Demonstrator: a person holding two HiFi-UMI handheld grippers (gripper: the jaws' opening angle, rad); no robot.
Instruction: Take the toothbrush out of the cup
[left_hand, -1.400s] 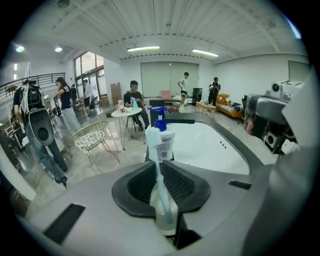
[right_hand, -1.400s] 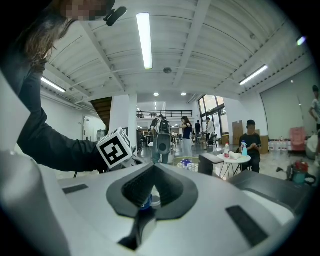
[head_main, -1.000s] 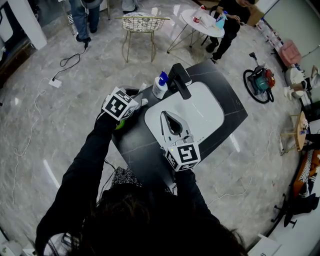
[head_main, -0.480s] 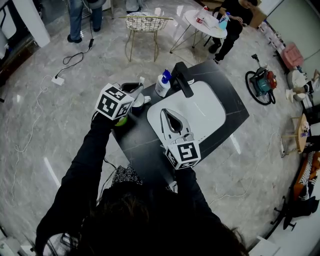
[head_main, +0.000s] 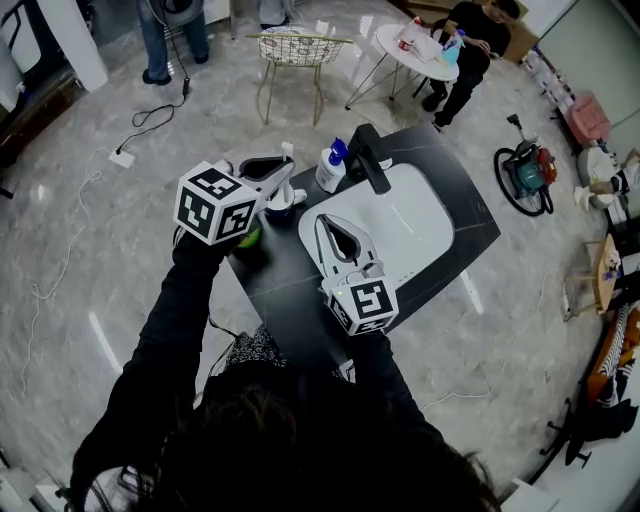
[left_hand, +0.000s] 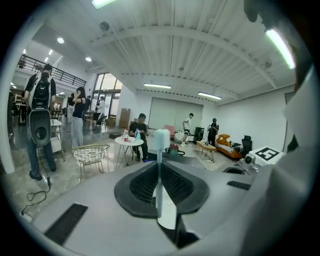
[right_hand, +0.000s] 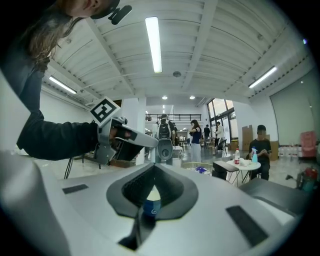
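Note:
A white toothbrush (head_main: 287, 152) stands upright in my left gripper (head_main: 285, 170), lifted clear above the blue-and-white cup (head_main: 282, 208) on the black counter's left end. The left gripper view shows its handle and head (left_hand: 160, 145) pinched between the pads of the left gripper (left_hand: 159, 167), whose jaws have just been closing on it. My right gripper (head_main: 326, 222) hovers over the white sink with its jaws together and nothing held. In the right gripper view the cup (right_hand: 151, 206) shows through the gap of the right gripper (right_hand: 154, 167), and the left gripper's marker cube (right_hand: 105, 111) is at the left.
A white sink basin (head_main: 415, 225) fills the black counter (head_main: 285, 290), with a black faucet (head_main: 366, 160) and a blue-capped soap bottle (head_main: 329, 170) at its far side. Something green (head_main: 248, 238) lies under my left hand. A wire chair (head_main: 295, 48), a round table and people stand beyond.
My left gripper has risen and tilted, drawing the toothbrush up out of the cup, which now shows beneath it. The right gripper has barely shifted.

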